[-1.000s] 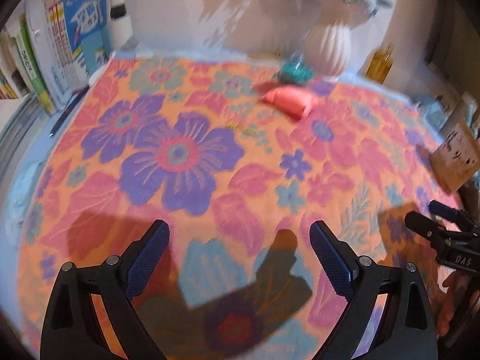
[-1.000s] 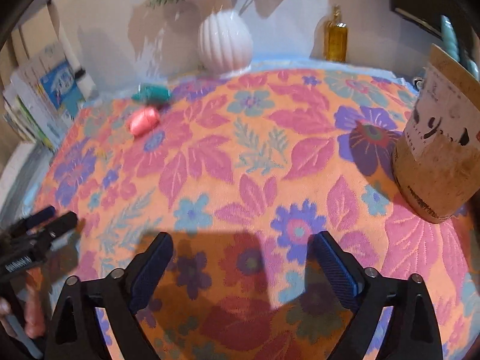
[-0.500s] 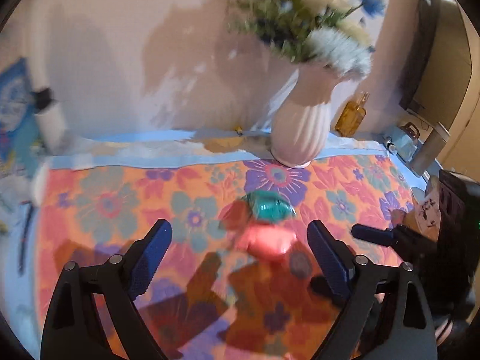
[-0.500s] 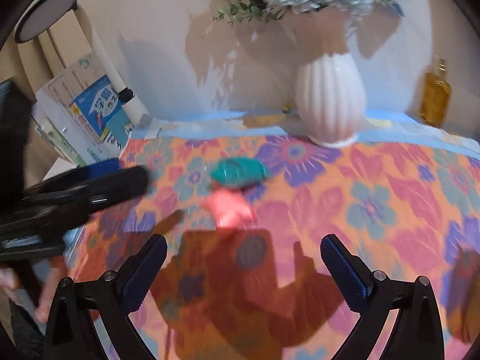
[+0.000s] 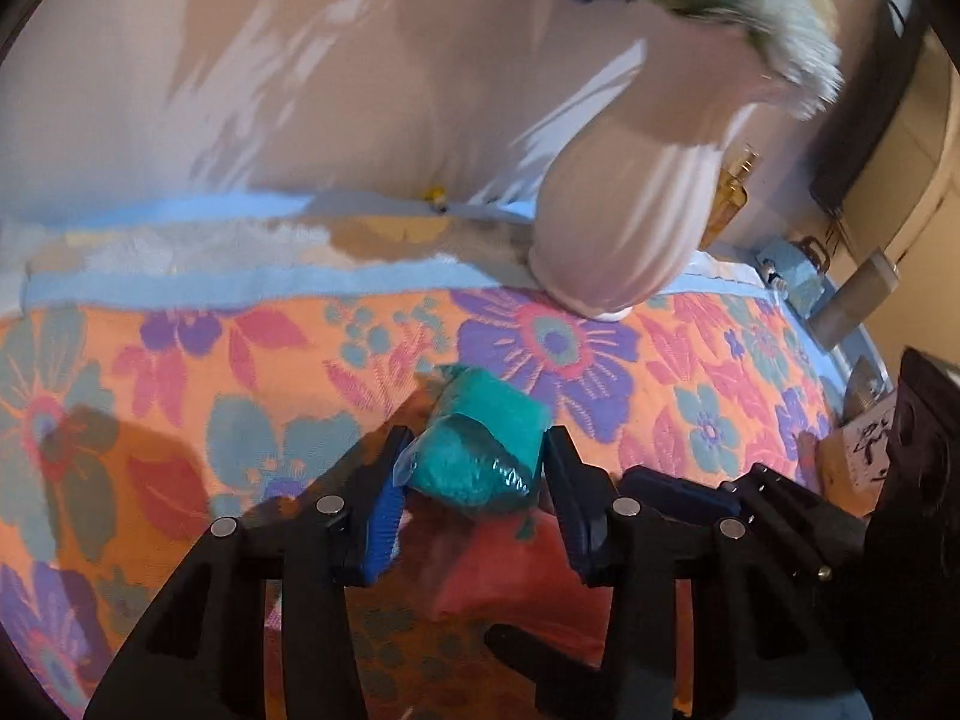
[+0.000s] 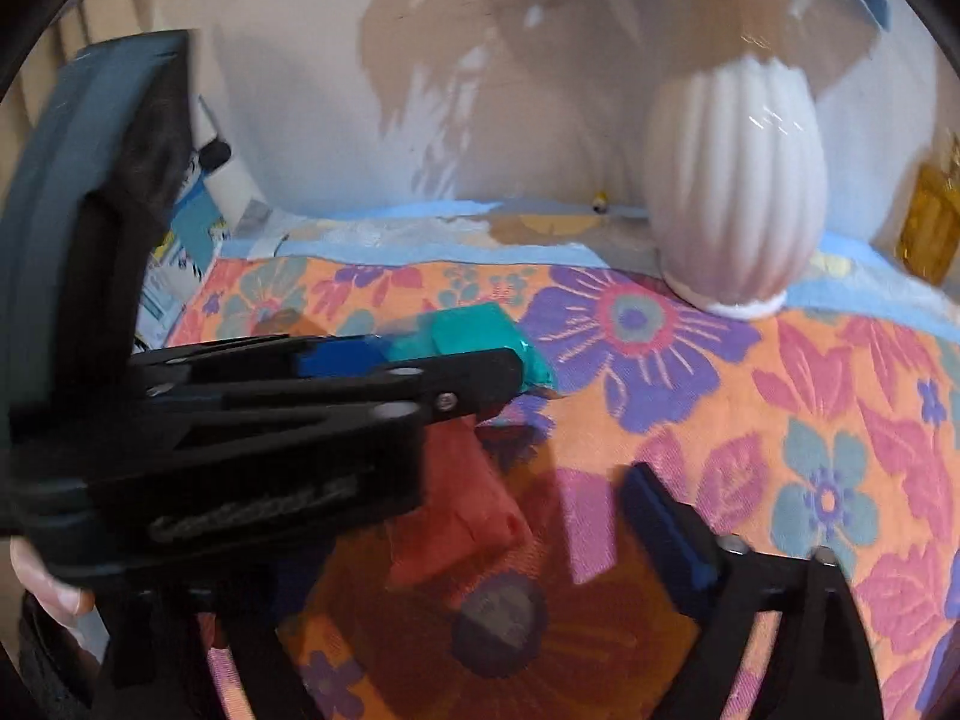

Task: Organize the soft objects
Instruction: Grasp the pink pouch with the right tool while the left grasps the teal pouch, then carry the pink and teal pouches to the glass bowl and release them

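Note:
A teal soft packet [image 5: 480, 450] lies on the floral cloth, and my left gripper [image 5: 471, 468] is closed around it, a blue pad touching each side. It also shows in the right wrist view [image 6: 474, 330] behind the left gripper's fingers [image 6: 456, 378]. A red soft packet [image 5: 510, 582] lies just nearer, below the left gripper. In the right wrist view the red packet [image 6: 462, 510] sits between the fingers of my right gripper [image 6: 468, 516], which is open; its left finger is hidden behind the left gripper.
A white ribbed vase [image 6: 738, 192] with flowers stands at the back of the floral cloth [image 6: 810, 420], close behind the packets. An amber bottle [image 6: 930, 228] is to its right. Books [image 6: 180, 252] stand at the left edge. A cork holder [image 5: 858, 456] stands at the right.
Both grippers moved forward to the packets near the vase. My left gripper narrowed from wide open onto the teal packet. My right gripper came over the red packet.

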Available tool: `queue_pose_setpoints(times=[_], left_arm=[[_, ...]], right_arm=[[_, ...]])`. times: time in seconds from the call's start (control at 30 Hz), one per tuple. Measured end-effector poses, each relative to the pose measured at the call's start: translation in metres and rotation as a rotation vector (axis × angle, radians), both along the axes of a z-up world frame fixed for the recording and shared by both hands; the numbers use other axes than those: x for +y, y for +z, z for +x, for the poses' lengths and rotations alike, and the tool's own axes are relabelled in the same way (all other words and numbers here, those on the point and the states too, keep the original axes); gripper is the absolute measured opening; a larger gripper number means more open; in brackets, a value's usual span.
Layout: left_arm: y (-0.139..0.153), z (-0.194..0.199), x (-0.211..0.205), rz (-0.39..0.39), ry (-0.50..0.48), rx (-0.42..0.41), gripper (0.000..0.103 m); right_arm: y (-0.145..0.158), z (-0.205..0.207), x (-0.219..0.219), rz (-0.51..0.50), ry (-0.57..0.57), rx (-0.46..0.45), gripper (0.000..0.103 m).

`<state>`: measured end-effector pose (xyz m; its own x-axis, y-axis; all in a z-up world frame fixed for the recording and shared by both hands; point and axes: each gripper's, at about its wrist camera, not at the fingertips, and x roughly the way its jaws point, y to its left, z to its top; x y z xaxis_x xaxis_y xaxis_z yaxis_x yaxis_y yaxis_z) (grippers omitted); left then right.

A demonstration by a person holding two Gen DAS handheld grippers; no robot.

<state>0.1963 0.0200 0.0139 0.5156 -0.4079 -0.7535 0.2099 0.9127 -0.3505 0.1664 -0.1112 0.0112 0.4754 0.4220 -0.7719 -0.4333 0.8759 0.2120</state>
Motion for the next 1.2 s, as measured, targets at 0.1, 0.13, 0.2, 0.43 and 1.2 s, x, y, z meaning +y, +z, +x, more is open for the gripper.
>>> queue_pose_setpoints(times=[0.1,0.13,0.2,0.43,1.2], left_arm=[[0.002,-0.001,0.005,-0.009,0.02,-0.02,0.041],[0.002,-0.001,0.004,0.001,0.021,-0.022,0.041],[0.0,-0.001,-0.001,0.028,0.02,-0.027,0.041],[0.004,-0.009,-0.006,0.096,0.047,-0.099,0.04],[0.024,-0.213,-0.088,0.079,0.005,-0.211,0.035]], right_arm=[[-0.001,0.0,0.002,-0.014,0.008,-0.001,0.079],[-0.001,0.0,0.002,-0.019,0.004,-0.004,0.076],[-0.002,-0.001,0.004,-0.031,0.01,-0.008,0.071],[-0.002,-0.004,0.009,-0.046,0.037,-0.029,0.039],[0.019,-0.146,-0.129,0.028,-0.206,-0.094,0.039]])
